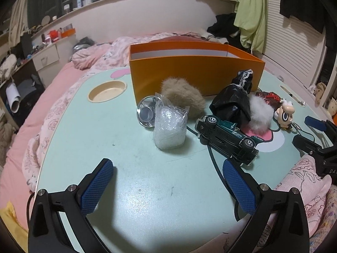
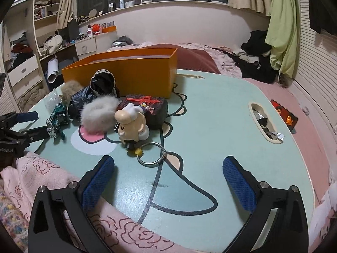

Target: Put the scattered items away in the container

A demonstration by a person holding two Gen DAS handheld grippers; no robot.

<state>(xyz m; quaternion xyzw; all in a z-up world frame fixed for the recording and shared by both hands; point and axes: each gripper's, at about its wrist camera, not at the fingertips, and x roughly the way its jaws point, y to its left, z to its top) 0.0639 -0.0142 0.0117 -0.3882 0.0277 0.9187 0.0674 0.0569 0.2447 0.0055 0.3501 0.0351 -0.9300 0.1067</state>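
An orange box (image 1: 189,71) stands at the far side of the mint table (image 1: 126,179); it also shows in the right wrist view (image 2: 126,73). In front of it lie a clear plastic bag (image 1: 169,126), a metal cup (image 1: 145,112), a brown fur piece (image 1: 185,97), a green toy car (image 1: 227,137), a black bag (image 1: 229,103), a white fur puff (image 1: 260,113) and a cartoon keychain figure (image 2: 131,124). A dark red pouch (image 2: 155,109) lies behind the figure. My left gripper (image 1: 168,181) is open, short of the plastic bag. My right gripper (image 2: 168,179) is open, just short of the key ring (image 2: 150,154).
A round cup recess (image 1: 107,90) sits in the table at the left. A slot with foil scraps (image 2: 265,124) is at the table's right. A pink blanket (image 2: 52,179) overlaps the near edge. The bed (image 1: 31,116) surrounds the table.
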